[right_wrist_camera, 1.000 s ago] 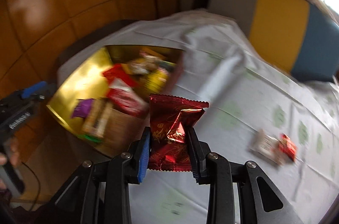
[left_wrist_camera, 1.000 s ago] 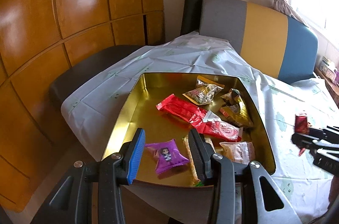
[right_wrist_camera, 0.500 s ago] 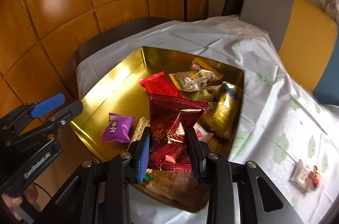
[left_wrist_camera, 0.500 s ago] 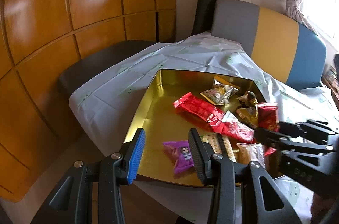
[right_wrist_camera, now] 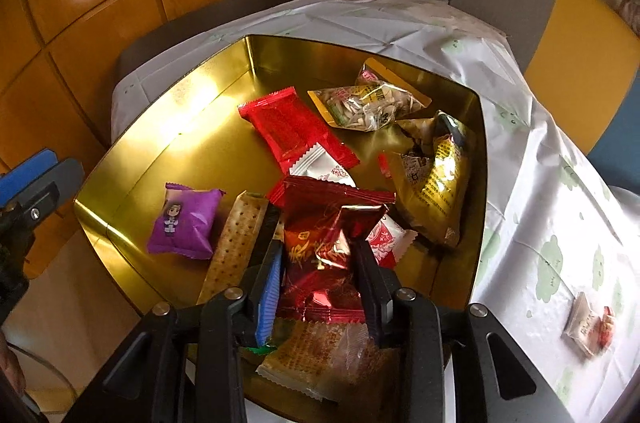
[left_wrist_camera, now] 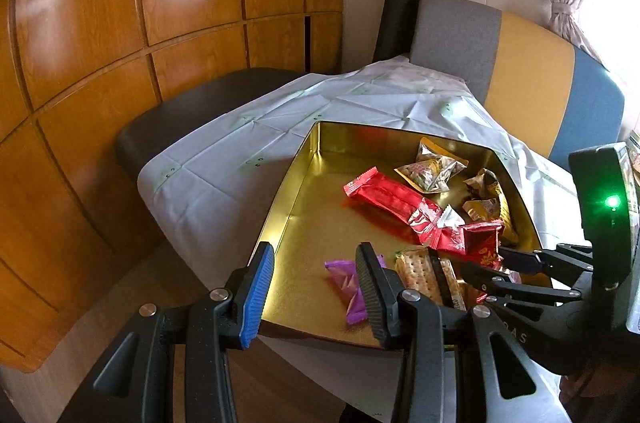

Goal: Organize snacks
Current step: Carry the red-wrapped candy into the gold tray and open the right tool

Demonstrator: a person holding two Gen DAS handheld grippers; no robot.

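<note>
The right gripper pinches a dark red foil packet between its fingers, holding it low over the near part of the gold tin. Beneath and around it lie a cracker pack, a purple packet, a long red packet, a bag of seeds and a gold packet. The left gripper hangs with jaws spread and nothing between them at the tin's near left rim. One small snack lies apart on the white tablecloth.

Red packet clamped in right gripper above gold tin. Within tin: purple packet, cracker pack, seed bag.
</note>
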